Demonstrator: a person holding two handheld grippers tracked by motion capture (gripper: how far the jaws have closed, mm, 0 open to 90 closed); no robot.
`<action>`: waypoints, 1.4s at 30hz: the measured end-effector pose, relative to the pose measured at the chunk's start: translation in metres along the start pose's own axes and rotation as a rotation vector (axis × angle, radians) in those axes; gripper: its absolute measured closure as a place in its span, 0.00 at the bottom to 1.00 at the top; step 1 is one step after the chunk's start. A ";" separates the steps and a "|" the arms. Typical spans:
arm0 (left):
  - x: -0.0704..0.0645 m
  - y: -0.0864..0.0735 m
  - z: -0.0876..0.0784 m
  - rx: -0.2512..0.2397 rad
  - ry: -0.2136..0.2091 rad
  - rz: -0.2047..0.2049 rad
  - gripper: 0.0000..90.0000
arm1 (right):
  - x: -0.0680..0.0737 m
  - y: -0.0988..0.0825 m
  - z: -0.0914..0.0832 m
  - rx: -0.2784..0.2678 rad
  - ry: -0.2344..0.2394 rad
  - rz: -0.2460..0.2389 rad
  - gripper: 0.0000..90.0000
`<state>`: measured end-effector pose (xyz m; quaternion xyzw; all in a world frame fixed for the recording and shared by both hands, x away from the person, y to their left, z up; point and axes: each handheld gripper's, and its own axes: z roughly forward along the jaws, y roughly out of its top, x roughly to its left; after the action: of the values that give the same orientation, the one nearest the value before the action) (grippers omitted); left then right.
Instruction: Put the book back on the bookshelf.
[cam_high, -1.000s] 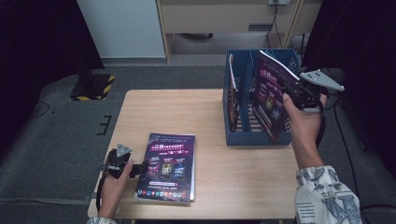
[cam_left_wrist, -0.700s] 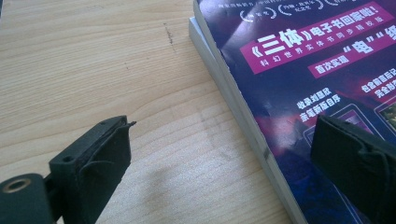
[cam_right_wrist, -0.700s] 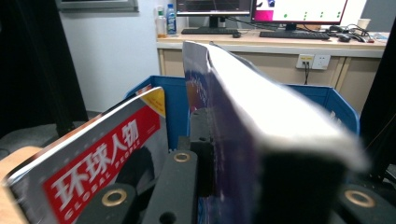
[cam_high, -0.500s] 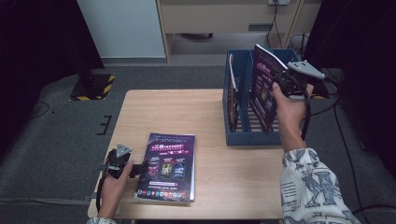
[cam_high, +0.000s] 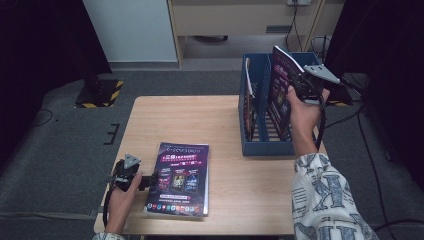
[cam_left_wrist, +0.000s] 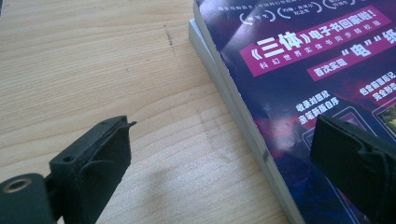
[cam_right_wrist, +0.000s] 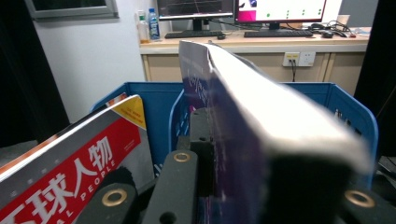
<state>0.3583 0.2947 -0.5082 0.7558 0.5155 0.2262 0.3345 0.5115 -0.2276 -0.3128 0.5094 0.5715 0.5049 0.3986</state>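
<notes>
A stack of purple-covered magazines (cam_high: 180, 177) lies flat at the table's front left. My left gripper (cam_high: 151, 180) rests at its left edge, open. In the left gripper view one jaw hovers over bare wood and the other over the top cover (cam_left_wrist: 299, 70), with the left gripper (cam_left_wrist: 219, 140) straddling the stack's edge. My right gripper (cam_high: 296, 84) is shut on another purple magazine (cam_high: 279, 85), held upright over the blue file rack (cam_high: 265, 147). The right gripper view looks along that magazine (cam_right_wrist: 261, 116) from its edge. A red-and-white magazine (cam_right_wrist: 70, 172) leans in the rack's left slot (cam_high: 248, 100).
The wooden table (cam_high: 200, 120) has bare room between the stack and the rack. The rack stands at its right edge. Beyond the table are a wooden cabinet (cam_high: 240, 20), a white panel (cam_high: 130, 30) and a yellow-black striped base (cam_high: 100, 92) on the floor.
My right hand has carried the upright magazine leftward and slightly down, over the rack. The left gripper and the stack have stayed put.
</notes>
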 end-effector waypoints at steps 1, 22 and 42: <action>0.000 0.000 0.000 -0.001 0.000 -0.001 0.05 | 0.001 -0.001 0.002 0.004 -0.003 -0.005 0.93; 0.000 0.000 0.000 -0.001 -0.001 0.001 0.05 | 0.008 -0.021 0.016 -0.025 -0.008 -0.011 0.93; 0.000 0.000 0.000 0.001 0.001 -0.002 0.05 | 0.004 -0.049 0.027 -0.027 -0.029 0.004 0.93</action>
<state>0.3581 0.2947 -0.5086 0.7553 0.5165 0.2258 0.3342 0.5286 -0.2179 -0.3651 0.5124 0.5578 0.5058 0.4129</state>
